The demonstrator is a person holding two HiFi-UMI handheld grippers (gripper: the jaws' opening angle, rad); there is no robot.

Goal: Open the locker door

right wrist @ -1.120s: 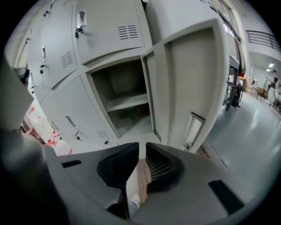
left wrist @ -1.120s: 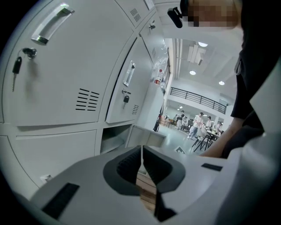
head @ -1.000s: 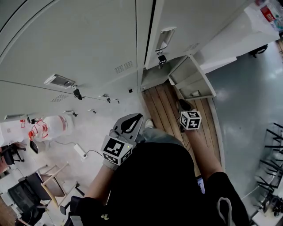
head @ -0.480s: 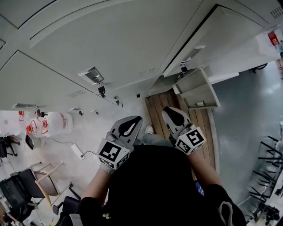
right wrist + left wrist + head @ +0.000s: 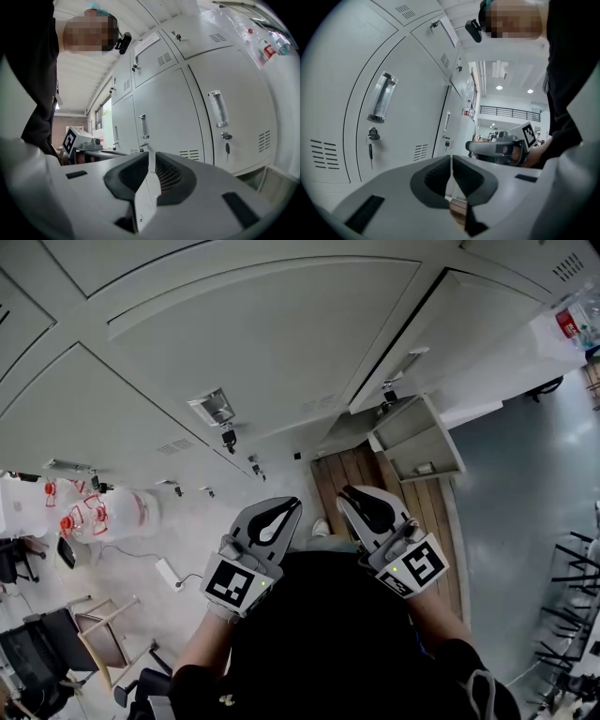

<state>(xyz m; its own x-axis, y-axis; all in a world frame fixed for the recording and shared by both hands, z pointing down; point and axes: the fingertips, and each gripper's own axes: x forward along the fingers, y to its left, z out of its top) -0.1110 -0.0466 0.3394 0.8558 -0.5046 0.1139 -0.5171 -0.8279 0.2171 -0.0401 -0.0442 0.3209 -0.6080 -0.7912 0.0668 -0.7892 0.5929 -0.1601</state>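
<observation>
**A:** What is the state of the grey hand-held left gripper (image 5: 294,503)?
**B:** Its jaws are closed tip to tip, with nothing between them.
**A:** And the matching grey right gripper (image 5: 346,492)?
**B:** Its jaws stand a narrow slit apart and are empty. It is held just beside the left gripper.
**A:** Where is the pale grey metal locker door (image 5: 267,343)?
**B:** It is ahead of both grippers, apart from them, and closed. Its recessed steel handle (image 5: 217,408) sits above a dark key (image 5: 229,438) in the lock.
</observation>
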